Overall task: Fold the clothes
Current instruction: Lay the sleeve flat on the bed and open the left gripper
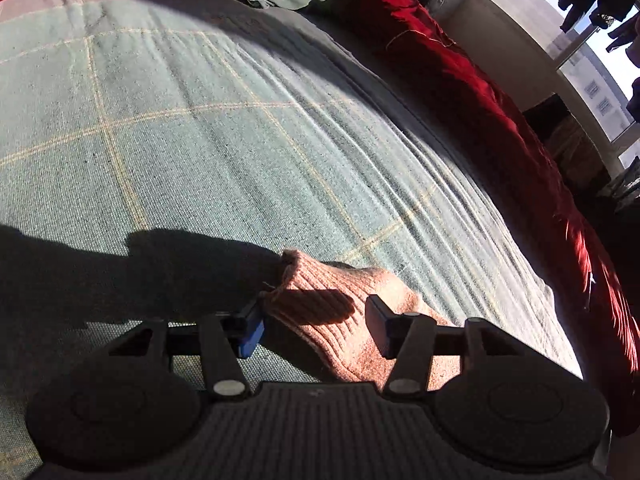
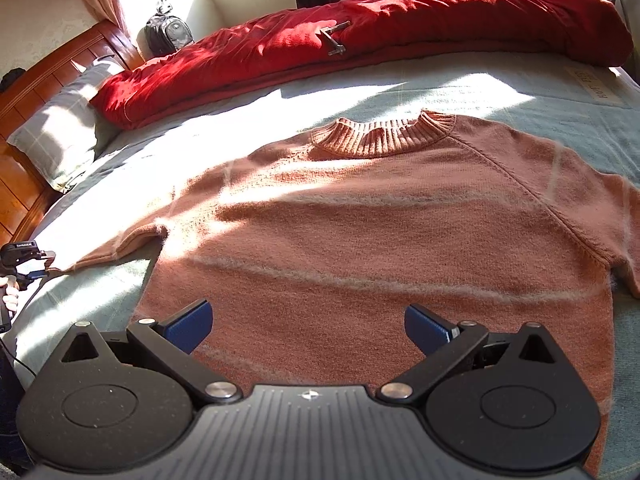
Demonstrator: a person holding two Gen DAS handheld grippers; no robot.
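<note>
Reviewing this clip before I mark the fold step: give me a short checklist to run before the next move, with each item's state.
1. Sweater lies flat, face up, collar away from the camera: ok.
2. Sleeve cuff sits between the left claw pads, which stand apart from it: ok.
3. Right claw open over the sweater hem, holding nothing: ok.
4. Red quilt bunched along the far edge, off the sweater: ok.
5. Other sleeve fully spread: cannot tell, it runs out of frame.
6. Bedsheet under the fold area smooth: not ok, rippled.
</note>
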